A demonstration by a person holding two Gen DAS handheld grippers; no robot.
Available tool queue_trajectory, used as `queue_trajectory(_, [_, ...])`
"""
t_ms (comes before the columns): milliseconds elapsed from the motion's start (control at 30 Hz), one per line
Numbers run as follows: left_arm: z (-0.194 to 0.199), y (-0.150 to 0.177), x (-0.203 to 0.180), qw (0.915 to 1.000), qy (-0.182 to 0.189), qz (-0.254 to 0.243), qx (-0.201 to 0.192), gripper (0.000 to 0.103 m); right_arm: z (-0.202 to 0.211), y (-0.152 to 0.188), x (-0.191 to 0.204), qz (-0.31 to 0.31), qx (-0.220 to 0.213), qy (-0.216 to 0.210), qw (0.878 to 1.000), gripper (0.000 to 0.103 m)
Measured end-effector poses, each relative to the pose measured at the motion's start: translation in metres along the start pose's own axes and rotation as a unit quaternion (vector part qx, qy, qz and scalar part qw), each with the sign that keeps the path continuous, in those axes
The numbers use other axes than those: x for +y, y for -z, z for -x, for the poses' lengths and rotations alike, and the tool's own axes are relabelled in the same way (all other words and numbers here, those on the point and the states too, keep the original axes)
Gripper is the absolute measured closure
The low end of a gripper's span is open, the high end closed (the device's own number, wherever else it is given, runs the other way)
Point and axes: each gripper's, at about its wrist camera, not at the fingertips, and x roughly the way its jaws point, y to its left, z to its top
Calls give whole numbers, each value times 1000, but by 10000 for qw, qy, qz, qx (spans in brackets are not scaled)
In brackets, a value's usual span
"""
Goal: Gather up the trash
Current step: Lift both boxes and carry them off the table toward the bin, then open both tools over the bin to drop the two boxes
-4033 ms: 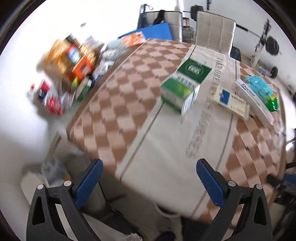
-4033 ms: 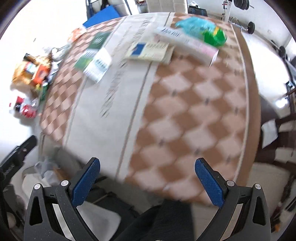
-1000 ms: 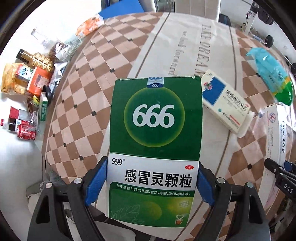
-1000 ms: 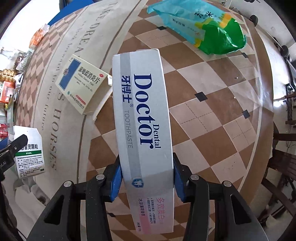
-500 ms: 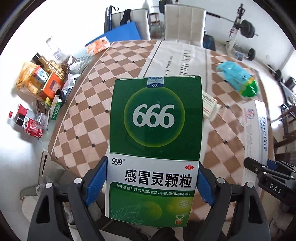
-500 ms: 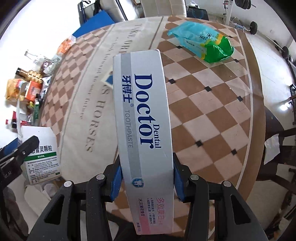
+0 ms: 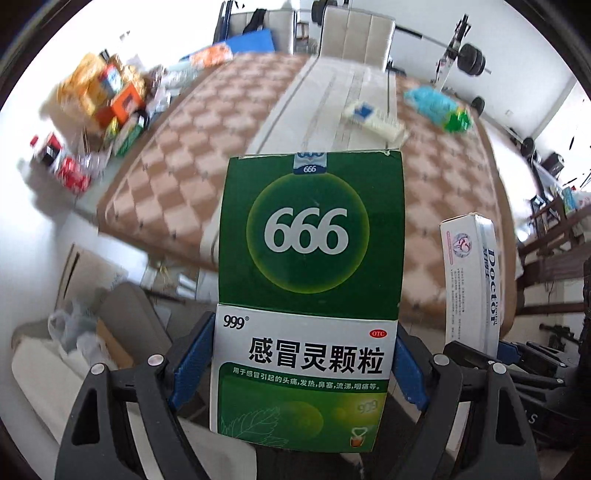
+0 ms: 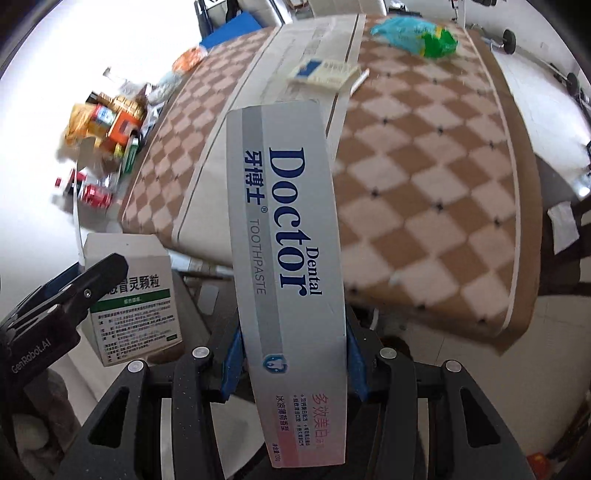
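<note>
The green medicine box (image 7: 309, 291) sits clamped between the blue pads of the left gripper (image 7: 293, 363), its long axis running straight forward along the fingers, the "666" end pointing away and the printed face turned up toward the camera. The toothpaste box (image 8: 291, 258) is pinched the same way in the right gripper (image 8: 293, 363), its length pointing ahead with a slight lean to the left, and its far end out past the fingertips. Both boxes are held in the air off the near edge of the checkered table (image 7: 177, 177). Ahead of both grippers, a flat blue-and-white carton (image 8: 325, 72) and a blue-green plastic bag (image 8: 415, 31) lie on the tabletop. Beyond the table's left edge sits a blurred heap of colourful packages (image 7: 107, 96).
</note>
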Motion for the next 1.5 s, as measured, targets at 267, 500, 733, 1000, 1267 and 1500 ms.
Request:
queue_trajectory(267, [-86,78,22,9943,-143,434,967,18,-90,93,-17,98,999,90,9949,54])
queue_trajectory(500, [-215,121,30,9800,184,911,1759,18,-201,142,-63,-33,1677,230,9856,54])
queue_trajectory(733, [-366,137,33,9586,850,1400,2331,18,-338,163,-127,-433,2104,348,9760,54])
queue_trajectory(1000, [-479,138,19,9453,1117,1060,2875,15,-463,147,-171,-648,2413,222,9680,54])
queue_trajectory(1267, [-494,141,28,9491,913,1004,2843,7,-528,123,-183,-551,2700,337,9607,53])
queue_trajectory(1500, [-481,143,25,9595,495,834,2644,5,-530,109,-184,-464,2596,674,9622,19])
